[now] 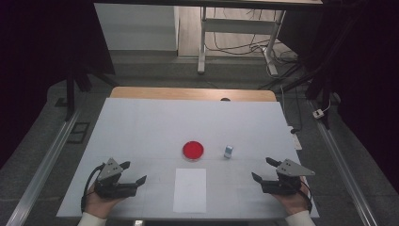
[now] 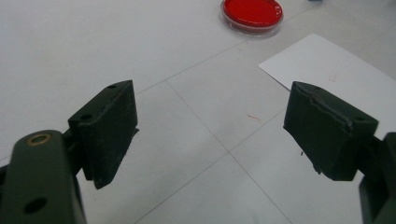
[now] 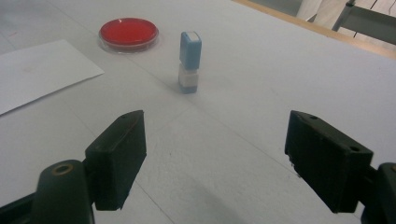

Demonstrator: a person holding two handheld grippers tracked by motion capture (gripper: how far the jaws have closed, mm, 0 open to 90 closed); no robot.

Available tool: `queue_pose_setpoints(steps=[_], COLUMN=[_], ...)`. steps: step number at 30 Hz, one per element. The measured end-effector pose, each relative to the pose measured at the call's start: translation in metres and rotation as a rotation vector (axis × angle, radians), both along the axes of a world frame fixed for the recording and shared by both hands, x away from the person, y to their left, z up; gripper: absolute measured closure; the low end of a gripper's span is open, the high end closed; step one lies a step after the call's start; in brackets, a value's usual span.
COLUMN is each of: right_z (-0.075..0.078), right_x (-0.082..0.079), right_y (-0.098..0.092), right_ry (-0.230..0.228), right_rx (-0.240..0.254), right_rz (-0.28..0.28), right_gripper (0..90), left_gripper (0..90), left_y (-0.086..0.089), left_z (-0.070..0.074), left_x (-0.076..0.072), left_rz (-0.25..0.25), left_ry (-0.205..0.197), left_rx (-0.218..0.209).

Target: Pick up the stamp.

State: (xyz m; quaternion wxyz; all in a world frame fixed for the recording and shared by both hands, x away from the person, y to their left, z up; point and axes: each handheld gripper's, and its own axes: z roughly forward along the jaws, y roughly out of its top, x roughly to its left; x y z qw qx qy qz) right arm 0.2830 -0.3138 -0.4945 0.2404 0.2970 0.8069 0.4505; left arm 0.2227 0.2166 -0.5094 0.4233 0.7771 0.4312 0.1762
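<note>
Overhead, the white-covered bench sits on grey floor, dark curtains either side. Both tongs, left and right, gape empty at the near edge; red dish mid-bench.

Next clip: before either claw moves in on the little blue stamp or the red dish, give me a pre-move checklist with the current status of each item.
1. Left claw open, nothing between its jaws: ok.
2. Right claw open, nothing between its jaws: ok.
3. Blue stamp standing upright, apart from the red dish: ok.
4. Table between right claw and stamp free of things: ok.
5. White paper sheet lying flat between the two claws: ok.
6. Whether the dish carries a lid: cannot tell.
</note>
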Motion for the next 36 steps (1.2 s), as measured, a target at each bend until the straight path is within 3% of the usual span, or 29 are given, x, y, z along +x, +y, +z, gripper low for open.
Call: queue_pose_setpoints(steps=[10, 23, 36], right_z=[-0.0013, -0.0014, 0.0071], right_x=[0.0004, 0.001, 0.0048], right_y=[0.0005, -0.0002, -0.0003], right_ry=[0.025, 0.019, 0.025], right_rx=[-0.005, -0.003, 0.005], right_rz=[0.002, 0.006, 0.005], right_gripper=[23.9, 26.6, 28.2], left_gripper=[16.6, 16.9, 17.6], left_y=[-0.0031, -0.0012, -0.0053], left_z=[-0.0026, -0.0038, -0.0051], left_x=[0.0005, 0.0012, 0.0031], left_rz=[-0.01, 0.008, 0.009], left_ry=[0.008, 0.003, 0.0], left_rx=[0.0, 0.011, 0.032])
